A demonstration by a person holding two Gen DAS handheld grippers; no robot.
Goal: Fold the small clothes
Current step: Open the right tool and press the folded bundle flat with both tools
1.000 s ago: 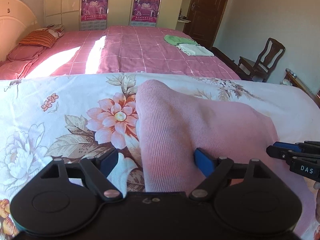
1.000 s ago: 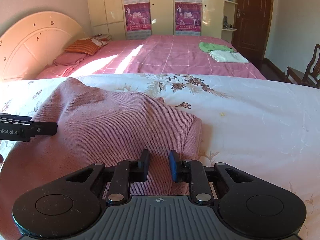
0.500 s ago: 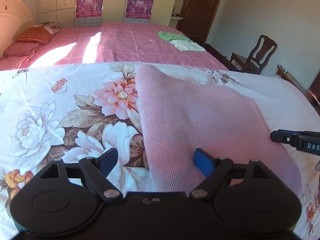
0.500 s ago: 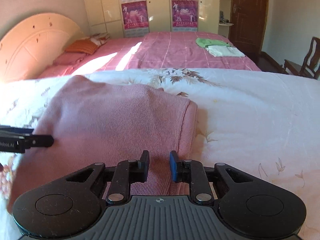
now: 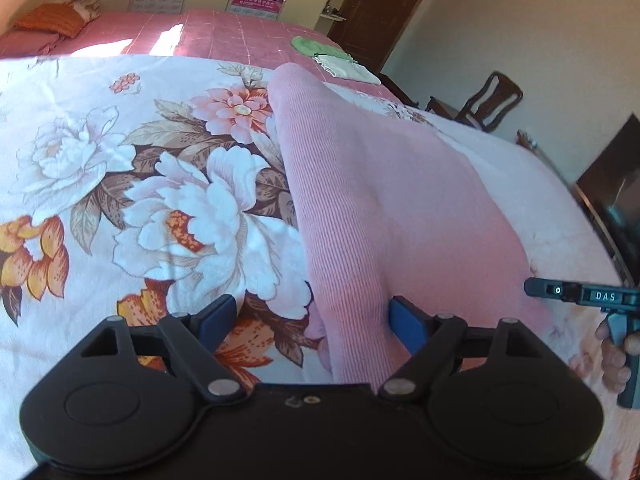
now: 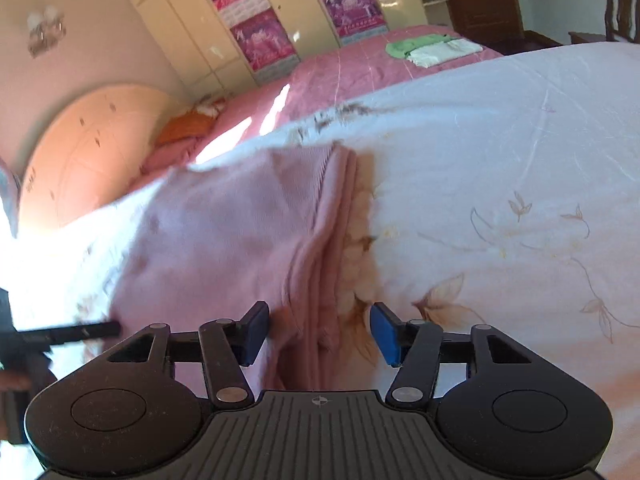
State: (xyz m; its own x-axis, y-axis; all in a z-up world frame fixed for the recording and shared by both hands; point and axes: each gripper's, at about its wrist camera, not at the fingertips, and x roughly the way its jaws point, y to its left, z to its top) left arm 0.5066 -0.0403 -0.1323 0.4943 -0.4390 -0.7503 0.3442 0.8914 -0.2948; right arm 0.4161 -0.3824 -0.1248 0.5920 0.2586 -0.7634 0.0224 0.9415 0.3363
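Pink knit garment (image 5: 384, 208) spread flat on the floral bedspread (image 5: 132, 184), filling the centre and lower right of the left wrist view; doubled layers along its right edge (image 6: 340, 240) suggest a fold just laid. Left gripper (image 5: 312, 318) at lower centre, jaws wide apart, straddling the near left edge without pinching, likely let go. Right gripper (image 6: 318, 334) at lower centre of its own view, jaws just opening, pads clear of the folded edge between them, probably releasing to leave the fold lying. Green and white folded clothes (image 6: 432, 50) far off at upper right, seemingly finished.
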